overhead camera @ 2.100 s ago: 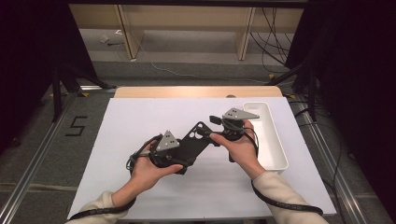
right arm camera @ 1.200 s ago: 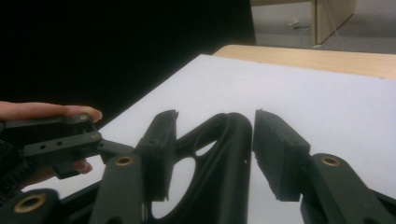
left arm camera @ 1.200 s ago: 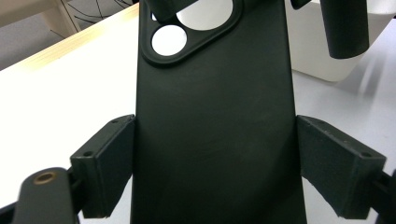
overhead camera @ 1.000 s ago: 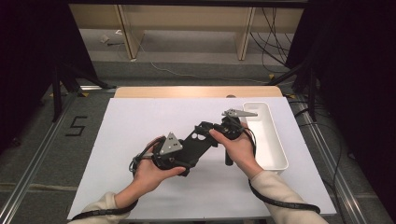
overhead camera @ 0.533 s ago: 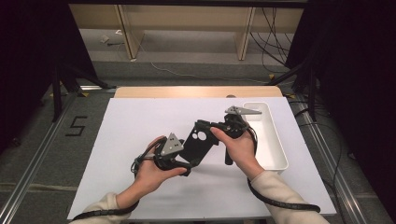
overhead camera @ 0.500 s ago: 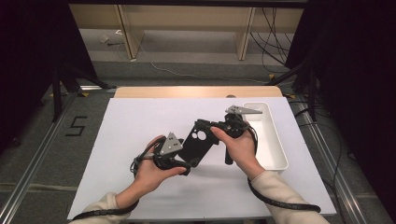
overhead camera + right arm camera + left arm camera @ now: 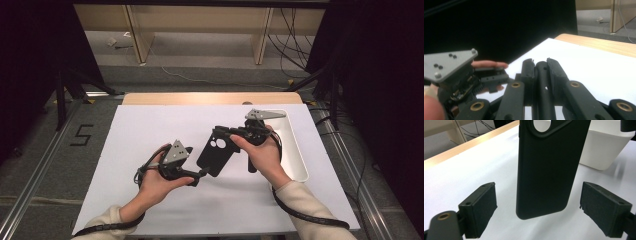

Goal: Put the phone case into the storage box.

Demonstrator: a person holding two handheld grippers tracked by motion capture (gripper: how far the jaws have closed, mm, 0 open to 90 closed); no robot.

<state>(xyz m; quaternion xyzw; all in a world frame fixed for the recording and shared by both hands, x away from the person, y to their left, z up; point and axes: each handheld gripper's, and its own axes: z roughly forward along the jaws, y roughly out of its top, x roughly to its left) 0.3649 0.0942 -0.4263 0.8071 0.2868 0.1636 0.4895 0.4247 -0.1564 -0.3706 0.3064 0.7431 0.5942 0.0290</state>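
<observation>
A black phone case (image 7: 216, 152) with a round camera hole hangs tilted above the white table (image 7: 150, 130). My right gripper (image 7: 226, 134) is shut on its upper end; in the right gripper view the case's thin edge (image 7: 541, 75) is pinched between the jaws of this gripper (image 7: 541, 63). My left gripper (image 7: 200, 176) is at the case's lower end. In the left gripper view that gripper (image 7: 539, 195) stands wide open, and the case (image 7: 546, 165) hangs between the pads (image 7: 480, 205) with a gap on each side.
A white bin (image 7: 295, 150) stands at the table's right, just behind the right hand, and also appears beyond the case (image 7: 606, 147). A wooden strip (image 7: 210, 98) runs along the table's far edge. The left gripper's grey plate (image 7: 447, 65) is close to the right gripper's camera.
The right hand has lifted the case's upper end slightly, so the case tilts more steeply. The left hand has stayed where it was, with its jaws wide.
</observation>
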